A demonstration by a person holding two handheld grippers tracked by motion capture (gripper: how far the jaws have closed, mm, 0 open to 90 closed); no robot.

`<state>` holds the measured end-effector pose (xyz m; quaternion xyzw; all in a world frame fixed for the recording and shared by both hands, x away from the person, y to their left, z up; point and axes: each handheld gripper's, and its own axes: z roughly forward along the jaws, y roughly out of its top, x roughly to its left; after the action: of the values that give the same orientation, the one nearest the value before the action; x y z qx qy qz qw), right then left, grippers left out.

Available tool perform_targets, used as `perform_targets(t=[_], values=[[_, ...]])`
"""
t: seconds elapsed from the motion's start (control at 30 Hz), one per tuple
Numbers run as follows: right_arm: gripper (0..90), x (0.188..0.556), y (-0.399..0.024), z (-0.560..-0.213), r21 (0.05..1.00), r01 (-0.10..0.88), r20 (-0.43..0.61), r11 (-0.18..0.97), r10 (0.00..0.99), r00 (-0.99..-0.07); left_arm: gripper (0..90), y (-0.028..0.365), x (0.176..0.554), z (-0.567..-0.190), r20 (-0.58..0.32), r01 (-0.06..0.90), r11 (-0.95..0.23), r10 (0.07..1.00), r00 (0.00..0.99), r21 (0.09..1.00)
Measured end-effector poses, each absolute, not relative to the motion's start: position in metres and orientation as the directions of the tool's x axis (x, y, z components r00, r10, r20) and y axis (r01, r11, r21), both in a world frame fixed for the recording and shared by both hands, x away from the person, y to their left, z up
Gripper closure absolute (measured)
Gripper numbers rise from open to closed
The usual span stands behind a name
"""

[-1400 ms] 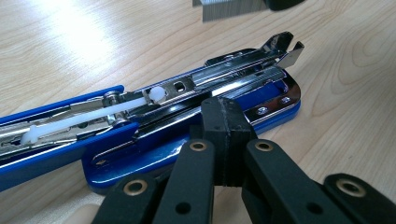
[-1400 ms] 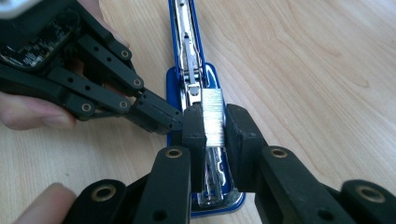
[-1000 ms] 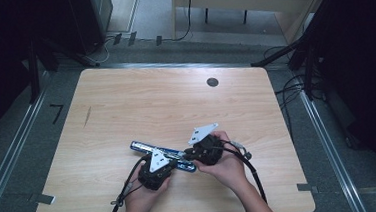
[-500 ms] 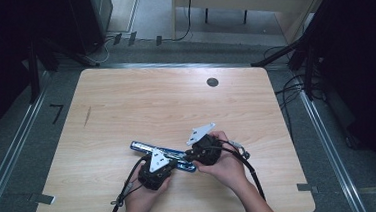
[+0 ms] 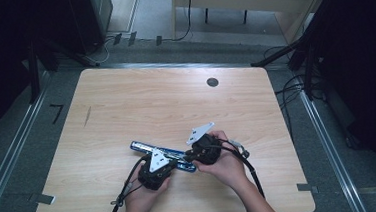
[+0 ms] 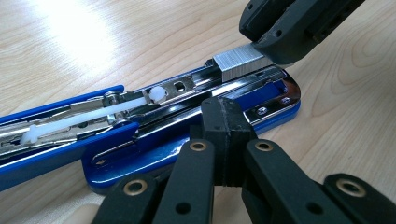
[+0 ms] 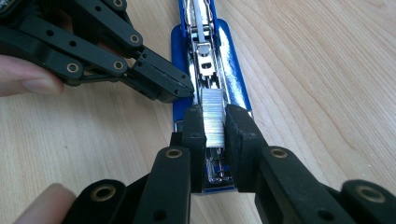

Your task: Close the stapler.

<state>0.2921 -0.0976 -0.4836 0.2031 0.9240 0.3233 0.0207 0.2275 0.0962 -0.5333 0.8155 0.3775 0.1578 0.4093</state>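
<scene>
Stapler: we are working on a blue stapler (image 5: 165, 155) that is lying flat and opened out on the wooden table (image 5: 126, 110), near the front edge and a little left of the middle in the high view. Its metal magazine channel is facing up, with a white plastic pusher rod (image 6: 79, 116) running along it.

Staples: we are seeing a silver strip of staples (image 7: 213, 119) sitting over the channel at the front end of the stapler base, above the chrome plate.

Right gripper: our right gripper (image 7: 215, 126) is clamping the strip of staples from both sides, its two black pads pressing on the strip's long faces. In the left gripper view this same gripper (image 6: 280, 39) is coming in from the upper right, its tip covering one end of the strip.

Left gripper: our left gripper (image 6: 223, 128) is standing with its jaws brought fully together, nothing between them. The joined tip is resting against the side of the stapler base, just beside the channel. In the right gripper view it (image 7: 175, 91) is reaching in from the upper left and touching the blue edge next to the staples.

Hands: in the high view both of our hands are sitting close together over the stapler, left hand (image 5: 144, 194) below it, right hand (image 5: 228, 166) at its right end.
</scene>
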Motion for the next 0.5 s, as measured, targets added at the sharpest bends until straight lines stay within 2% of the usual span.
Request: perform_targets(t=[0.5], values=[[79.7,0.2929,-0.0964,-0.4853,0.599,0.364,0.093,0.714,0.390,-0.916,90.0,0.0962,0.2275,-0.5333,-0.052,0.487,-0.380,0.745,0.665,0.787]])
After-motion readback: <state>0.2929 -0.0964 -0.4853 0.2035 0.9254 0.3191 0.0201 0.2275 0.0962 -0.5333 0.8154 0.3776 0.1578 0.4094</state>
